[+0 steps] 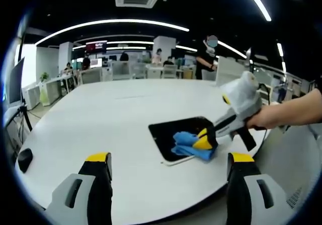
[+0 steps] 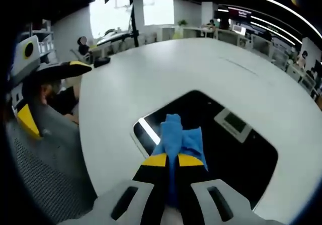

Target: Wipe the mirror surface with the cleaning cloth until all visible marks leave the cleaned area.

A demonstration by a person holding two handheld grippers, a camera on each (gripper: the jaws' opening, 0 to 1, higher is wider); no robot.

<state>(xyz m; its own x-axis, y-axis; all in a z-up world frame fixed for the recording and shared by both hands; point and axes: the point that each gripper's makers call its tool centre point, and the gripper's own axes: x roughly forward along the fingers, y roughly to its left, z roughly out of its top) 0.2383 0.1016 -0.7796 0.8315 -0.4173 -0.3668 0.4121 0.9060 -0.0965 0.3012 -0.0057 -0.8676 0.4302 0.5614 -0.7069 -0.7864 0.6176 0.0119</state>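
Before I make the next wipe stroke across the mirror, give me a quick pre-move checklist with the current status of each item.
1. Right gripper shut on the blue cloth: ok.
2. Cloth lying on the mirror: ok, it rests near the edge closest to the gripper.
3. Mirror flat on the white table, fully in sight: ok.
4. Left gripper open and off the mirror: ok.
5. Marks remaining on the glass: cannot tell, the surface reads dark with ceiling reflections.
6. Table around the mirror free for the stroke: ok.
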